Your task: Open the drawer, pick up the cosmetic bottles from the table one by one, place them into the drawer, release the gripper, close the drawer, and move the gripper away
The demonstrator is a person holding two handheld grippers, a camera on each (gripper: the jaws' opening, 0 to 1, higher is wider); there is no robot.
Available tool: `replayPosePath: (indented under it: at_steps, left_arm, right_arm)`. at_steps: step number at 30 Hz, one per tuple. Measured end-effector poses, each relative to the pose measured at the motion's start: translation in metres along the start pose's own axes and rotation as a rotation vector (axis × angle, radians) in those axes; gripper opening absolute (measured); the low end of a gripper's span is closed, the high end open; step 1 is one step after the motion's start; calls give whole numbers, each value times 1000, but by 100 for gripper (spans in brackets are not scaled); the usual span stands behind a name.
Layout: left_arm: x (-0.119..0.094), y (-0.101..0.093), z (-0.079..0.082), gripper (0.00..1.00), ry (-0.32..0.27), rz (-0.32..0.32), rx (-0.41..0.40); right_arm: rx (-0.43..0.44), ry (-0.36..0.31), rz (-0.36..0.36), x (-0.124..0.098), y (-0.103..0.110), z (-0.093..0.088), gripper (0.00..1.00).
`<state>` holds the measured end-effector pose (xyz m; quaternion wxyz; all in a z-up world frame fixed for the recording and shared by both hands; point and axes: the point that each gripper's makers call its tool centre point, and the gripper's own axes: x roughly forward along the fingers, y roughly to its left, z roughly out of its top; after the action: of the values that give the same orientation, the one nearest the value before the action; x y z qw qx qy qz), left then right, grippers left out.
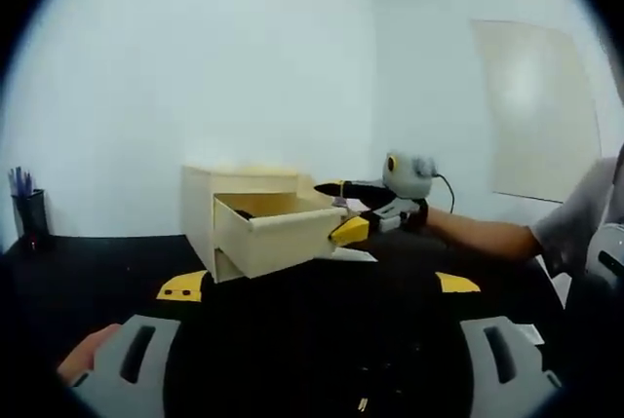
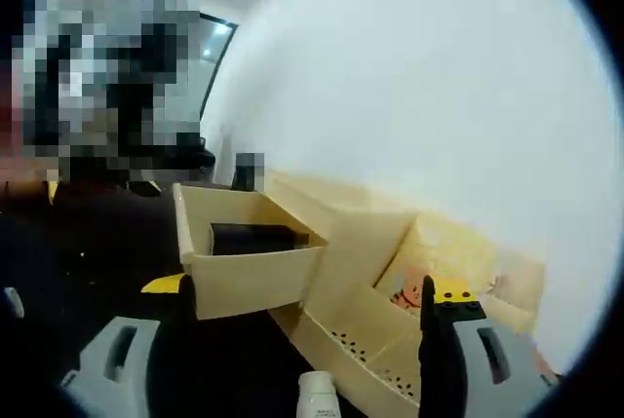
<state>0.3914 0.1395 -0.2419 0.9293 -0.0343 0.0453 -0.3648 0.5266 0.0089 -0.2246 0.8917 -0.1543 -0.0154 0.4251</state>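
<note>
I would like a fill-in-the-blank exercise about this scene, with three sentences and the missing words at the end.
1. The drawer of the pale wooden cabinet is pulled ____.
2. In the right gripper view, a ____ coloured bottle lies inside the drawer.
3. In the left gripper view, the right gripper is beside the drawer, and a holder with pens stands at the table's far ____ edge.

Missing words: open; dark; left
</note>
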Motion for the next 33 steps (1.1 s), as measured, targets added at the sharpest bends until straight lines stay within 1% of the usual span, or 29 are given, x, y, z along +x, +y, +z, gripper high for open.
replayPosePath:
  at_steps: [3, 9, 18, 22, 28, 33]
  left_arm:
    - [1, 0, -2, 84, 8, 1, 4]
    - [1, -2, -2, 84, 8, -1, 12]
    - [-1, 0, -4, 83, 14, 8, 15]
    - [-2, 1, -3, 83, 17, 14, 19]
    - [-2, -2, -3, 82, 24, 12, 32]
    - [-2, 0, -5, 82, 31, 16, 39]
  right_arm:
    - [-2, -1, -16, 2, -4, -1, 92]
    - [-12, 0, -53, 8, -13, 0, 91]
    - [-73, 13, -103, 15, -22, 3, 89]
    - [-83, 16, -127, 19, -30, 3, 88]
    - [-89, 18, -156, 21, -35, 2, 87]
    - [-96, 23, -186, 28, -51, 2, 87]
